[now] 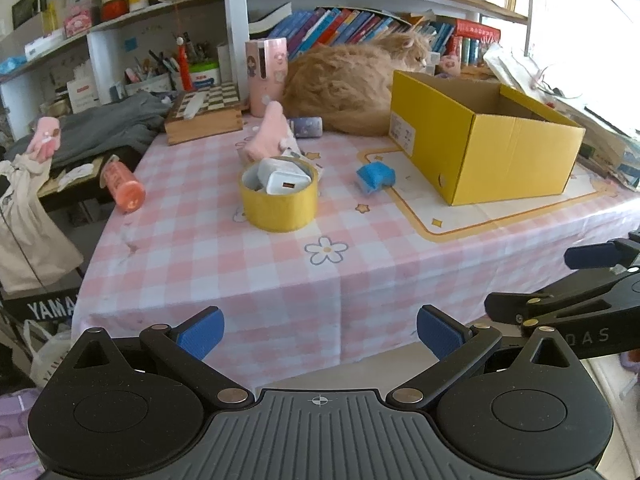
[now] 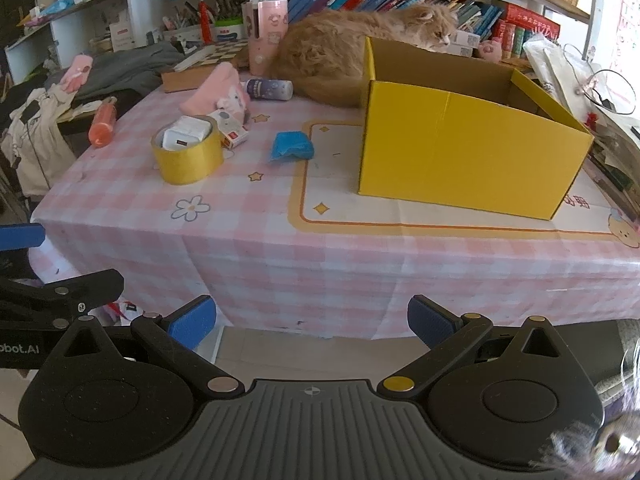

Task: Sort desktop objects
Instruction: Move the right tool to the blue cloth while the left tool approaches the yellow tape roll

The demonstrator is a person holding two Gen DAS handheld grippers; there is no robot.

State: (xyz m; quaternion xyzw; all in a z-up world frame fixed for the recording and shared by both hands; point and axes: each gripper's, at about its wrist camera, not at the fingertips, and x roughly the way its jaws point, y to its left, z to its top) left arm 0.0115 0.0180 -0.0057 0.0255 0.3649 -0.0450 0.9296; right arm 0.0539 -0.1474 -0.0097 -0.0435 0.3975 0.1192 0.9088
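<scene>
A yellow tape roll (image 1: 279, 200) (image 2: 188, 156) stands on the pink checked tablecloth (image 1: 224, 264) with a white charger (image 1: 283, 178) (image 2: 185, 136) lying inside it. A blue object (image 1: 375, 175) (image 2: 291, 145) lies between the roll and an open yellow cardboard box (image 1: 484, 148) (image 2: 468, 144). Behind the roll are a pink plush (image 1: 268, 136) (image 2: 216, 94), a small purple bottle (image 1: 307, 126) (image 2: 269, 89) and a small white-and-red box (image 2: 234, 134). My left gripper (image 1: 320, 332) and my right gripper (image 2: 312, 322) both hang open and hold nothing, in front of the table's near edge.
An orange cat (image 1: 352, 80) (image 2: 352, 52) lies behind the yellow box. An orange bottle (image 1: 122, 186) (image 2: 102, 122) lies at the table's left edge. A wooden chessboard box (image 1: 204, 114), a pink cup (image 1: 266, 74), grey clothing (image 1: 104, 128) and bookshelves crowd the back. Papers pile up at the right.
</scene>
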